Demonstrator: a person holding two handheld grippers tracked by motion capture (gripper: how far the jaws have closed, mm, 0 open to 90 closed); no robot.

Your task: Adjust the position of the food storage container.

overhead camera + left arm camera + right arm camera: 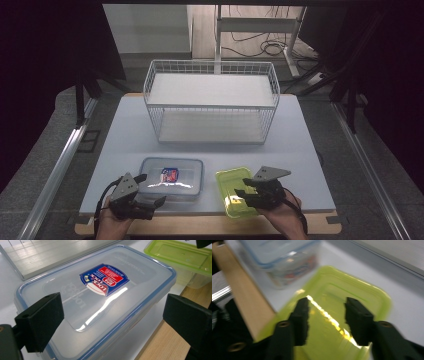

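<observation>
A clear lidded container (171,177) with a blue seal and a red-and-blue label sits near the table's front edge. My left gripper (151,188) is open, its jaws standing wide on either side of that container's (100,302) near corner, pads apart from its walls. To the right lies a lime-green lidded container (235,192), slightly overhanging the front edge. My right gripper (242,187) hovers over its lid (337,297); the jaws (325,317) stand partly apart with nothing between the pads. The right gripper view is blurred.
A white wire basket (211,100) with two shelves stands at the middle back of the pale table (300,165). A wooden border (200,225) runs along the table's front. Metal rails flank both sides.
</observation>
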